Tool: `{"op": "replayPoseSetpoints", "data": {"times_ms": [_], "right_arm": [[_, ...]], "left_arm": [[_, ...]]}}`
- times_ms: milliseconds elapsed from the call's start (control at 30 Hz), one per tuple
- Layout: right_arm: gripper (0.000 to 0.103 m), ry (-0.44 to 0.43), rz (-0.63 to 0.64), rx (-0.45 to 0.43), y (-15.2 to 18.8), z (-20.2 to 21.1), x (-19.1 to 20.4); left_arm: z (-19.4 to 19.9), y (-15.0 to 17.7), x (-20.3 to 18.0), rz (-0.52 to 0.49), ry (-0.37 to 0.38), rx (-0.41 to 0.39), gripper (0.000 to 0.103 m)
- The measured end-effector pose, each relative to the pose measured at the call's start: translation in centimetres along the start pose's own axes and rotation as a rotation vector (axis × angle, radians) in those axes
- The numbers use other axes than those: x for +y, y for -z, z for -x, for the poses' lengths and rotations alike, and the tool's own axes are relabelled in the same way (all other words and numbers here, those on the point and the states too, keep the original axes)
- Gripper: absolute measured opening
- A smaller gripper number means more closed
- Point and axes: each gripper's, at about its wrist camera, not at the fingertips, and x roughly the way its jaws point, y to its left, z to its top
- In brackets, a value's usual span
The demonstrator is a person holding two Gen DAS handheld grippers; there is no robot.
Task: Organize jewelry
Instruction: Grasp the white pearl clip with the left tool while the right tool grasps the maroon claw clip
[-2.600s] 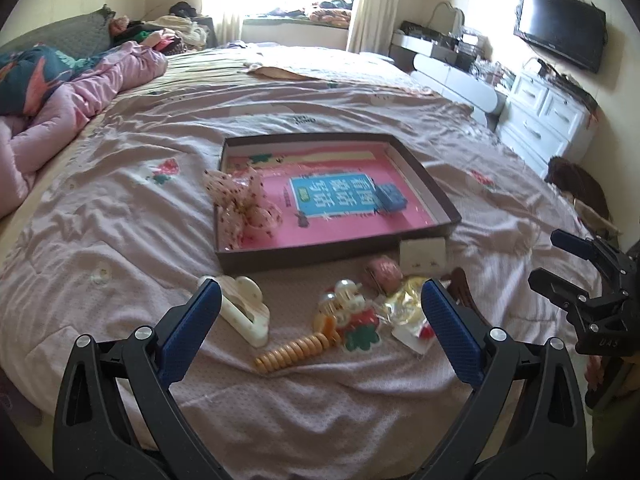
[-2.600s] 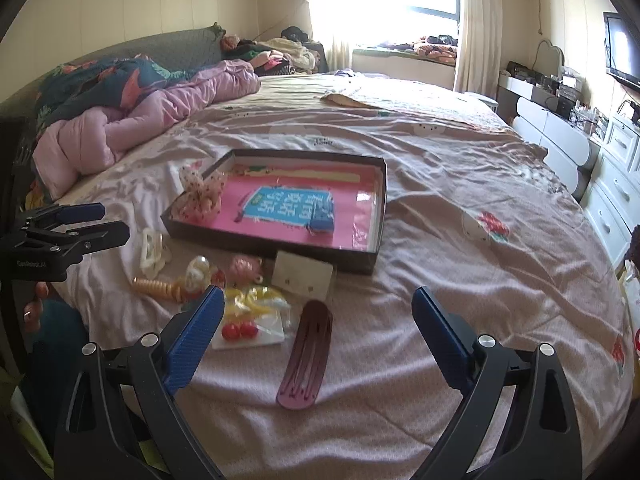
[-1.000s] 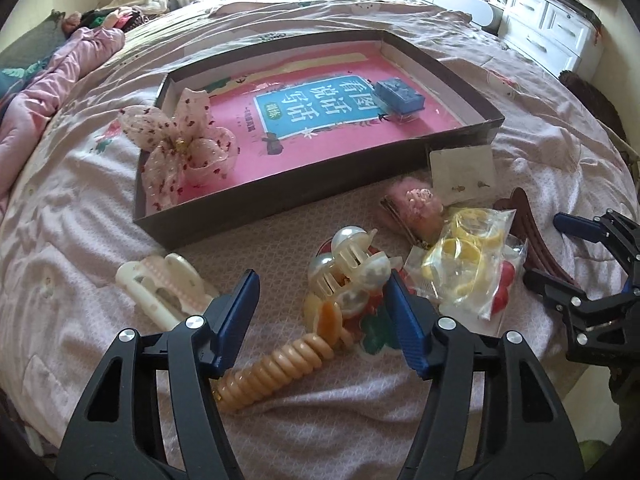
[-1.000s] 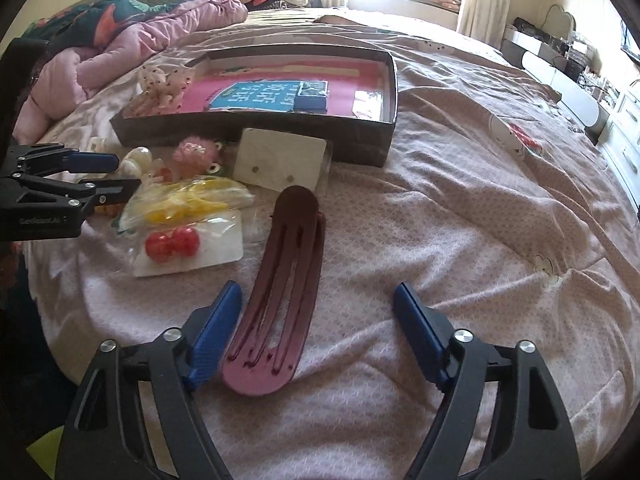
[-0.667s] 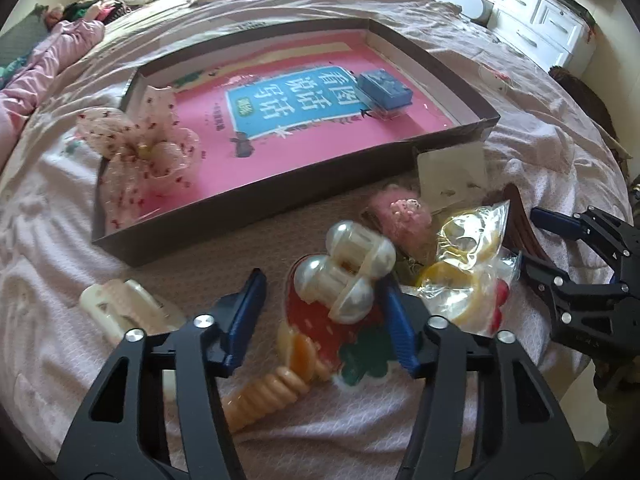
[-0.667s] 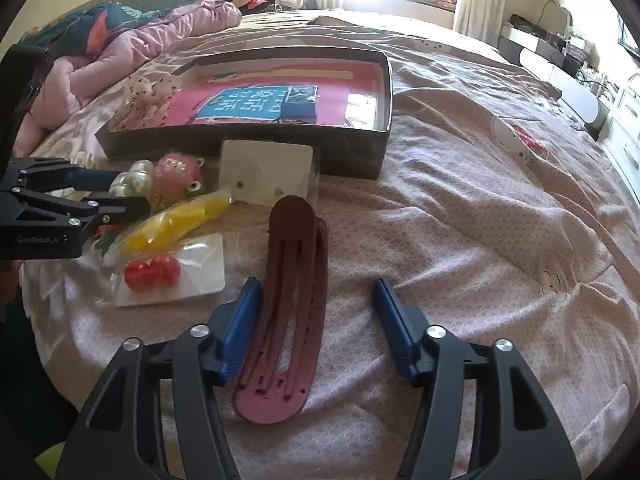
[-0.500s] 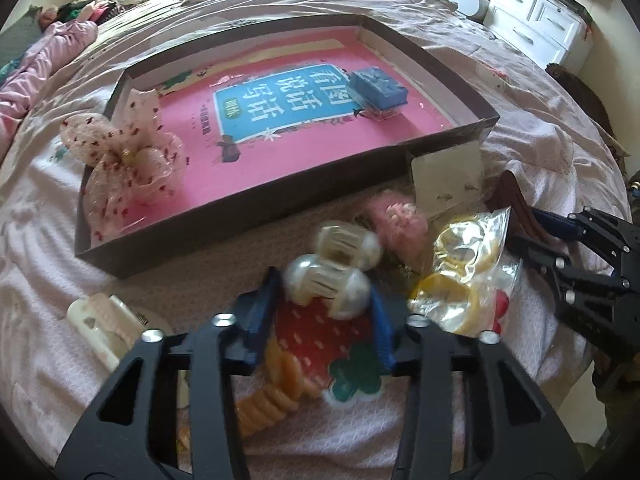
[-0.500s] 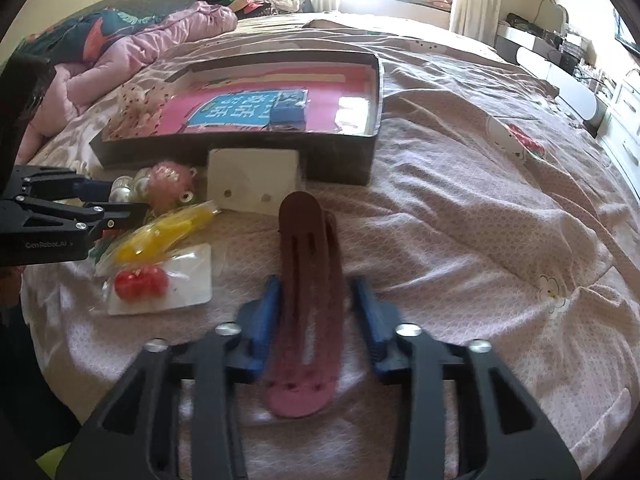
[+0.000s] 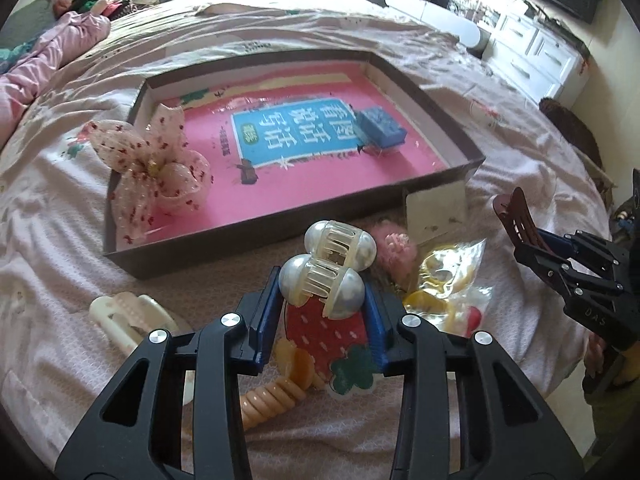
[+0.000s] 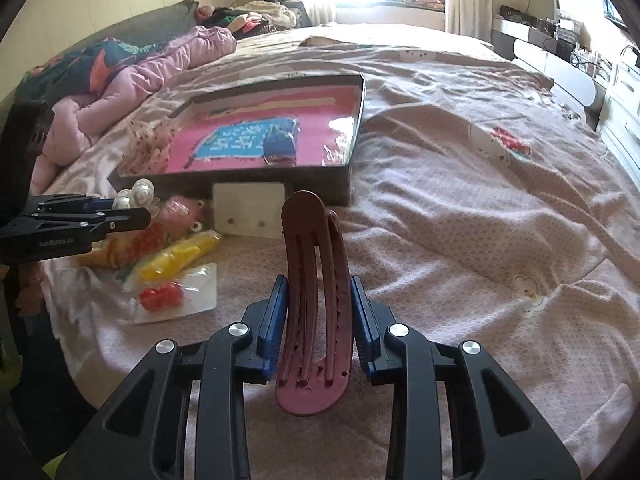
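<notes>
Pearl-domed claw clip (image 9: 326, 276) clamped in left gripper (image 9: 320, 320). Maroon hair clip (image 10: 316, 304) clamped in right gripper (image 10: 319, 320). Pink-lined tray (image 9: 460, 142) at twelve o'clock on bedspread (image 10: 460, 208).

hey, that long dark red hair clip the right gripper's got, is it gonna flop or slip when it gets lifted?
The maroon hair clip looks like rigid slotted plastic, so it probably won't flop. It seems thin and light. The right gripper pinches its narrow edges near one end, and the surface looks smooth, so it might pivot or slip if swung quickly toward the tray.
</notes>
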Motion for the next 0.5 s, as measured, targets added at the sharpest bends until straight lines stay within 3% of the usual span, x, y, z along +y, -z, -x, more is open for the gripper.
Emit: {"op": "replayPoseSetpoints", "data": {"times_ms": [500], "right_arm": [[0.029,-0.081,0.058,-0.061,-3.3,2.1,3.6]], "left_arm": [[3.4,-0.3,1.5,0.057,-0.007,-0.090,0.029]]}}
